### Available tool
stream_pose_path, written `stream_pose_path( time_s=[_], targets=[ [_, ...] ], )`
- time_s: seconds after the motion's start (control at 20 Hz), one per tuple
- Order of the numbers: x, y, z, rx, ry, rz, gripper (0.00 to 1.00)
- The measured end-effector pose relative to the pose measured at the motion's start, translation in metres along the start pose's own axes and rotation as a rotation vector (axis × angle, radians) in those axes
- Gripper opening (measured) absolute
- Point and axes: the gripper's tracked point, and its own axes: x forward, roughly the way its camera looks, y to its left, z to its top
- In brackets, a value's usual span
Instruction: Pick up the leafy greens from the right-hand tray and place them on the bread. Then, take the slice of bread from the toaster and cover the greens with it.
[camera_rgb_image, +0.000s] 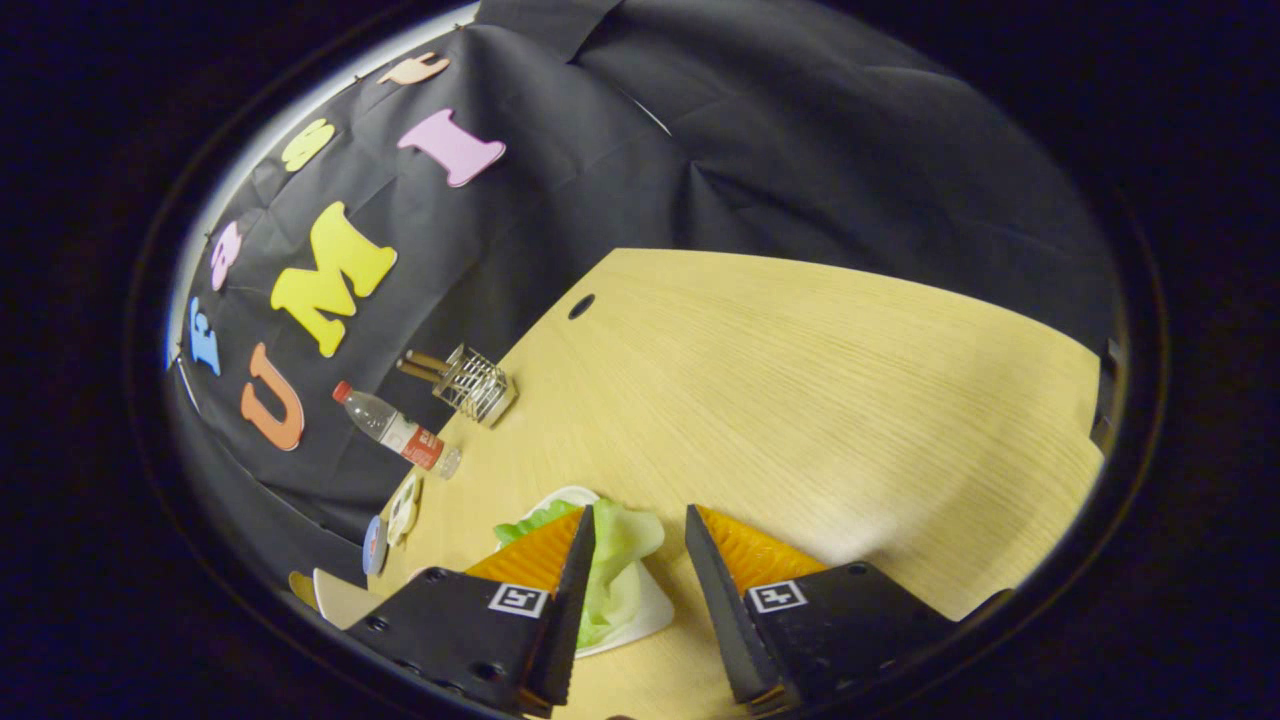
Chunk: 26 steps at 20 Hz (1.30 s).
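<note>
Fingers apart, nothing clamped between them; gripper hangs tilted above the table, looking down on it at a slant. One finger overlaps the greens in the picture, the other sits over bare wood, well clear of them. Whether the first finger touches the leaf I cannot tell.

Progress, judged: first step not yet done. Leafy greens lie on their white tray, partly between the fingers and partly under the left-hand one, pale crinkled leaf spilling toward the tray's far rim. Grasp not made. Still to do: close on the greens, carry them to the bread, set them down, then fetch the toaster slice and cover.

Left to right, beyond the fingers:
- small round plates or discs, partly seen, off to the left of the left finger, at the table's edge.
- clear water bottle, red cap and red label, further out, against the cloth.
- wire holder with two brown handles sticking out of it, beside the bottle.
- small dark hole in the tabletop, far ahead.

Surface: light wood-grain table, matte, bare ahead of and to the right of the fingers. Room: black cloth wall draped behind, creased, dim lighting.
</note>
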Motion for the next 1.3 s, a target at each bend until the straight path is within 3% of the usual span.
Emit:
stream_pose_path(
  time_s=[0.3,1.3],
  targets=[
    [0.000,0.000,0.010,-0.016,-0.030,-0.001,0.02],
    [-0.075,0.127,0.032,-0.082,-0.125,0.246,0.00]
  ],
)
